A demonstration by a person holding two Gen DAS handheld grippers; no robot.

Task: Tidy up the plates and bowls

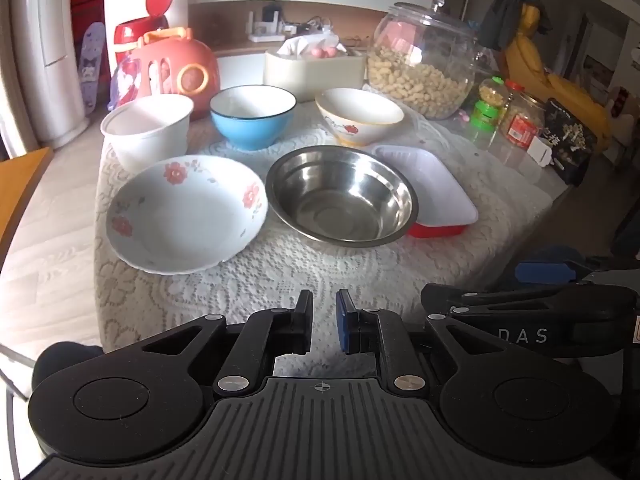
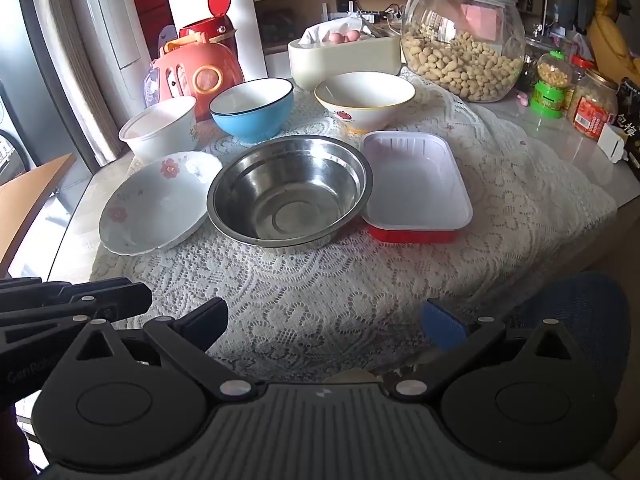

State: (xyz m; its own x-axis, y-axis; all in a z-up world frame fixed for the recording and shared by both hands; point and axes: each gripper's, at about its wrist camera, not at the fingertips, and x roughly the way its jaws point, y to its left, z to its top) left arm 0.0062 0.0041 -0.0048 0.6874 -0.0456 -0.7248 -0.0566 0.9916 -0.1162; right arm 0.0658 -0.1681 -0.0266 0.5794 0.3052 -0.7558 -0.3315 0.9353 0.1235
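Stainless steel gleams at the middle of my view: the steel bowl sits on the white lace cloth straight ahead of my left gripper, well apart from its tips. My left gripper's jaws stand nearly together with only a narrow gap between them, holding nothing, low over the near edge of the cloth. My right gripper is spread wide and empty, its black finger and its blue-padded finger far apart, also near the front edge of the cloth and just beside my left one. Left of the steel bowl, nearly touching its rim, lies the shallow white flowered bowl. On the steel bowl's right, tucked close against it, is the rectangular red tray with a white inside. Behind these runs a second row, farther from both tools: a white paper bowl at the left, a blue bowl in the middle, and a white bowl with a yellow rim and a red motif at the right. Beyond that row stand a pink toy case, a cream tissue box and a big glass jar of peanuts, with smaller jars on the bare tabletop to the right.
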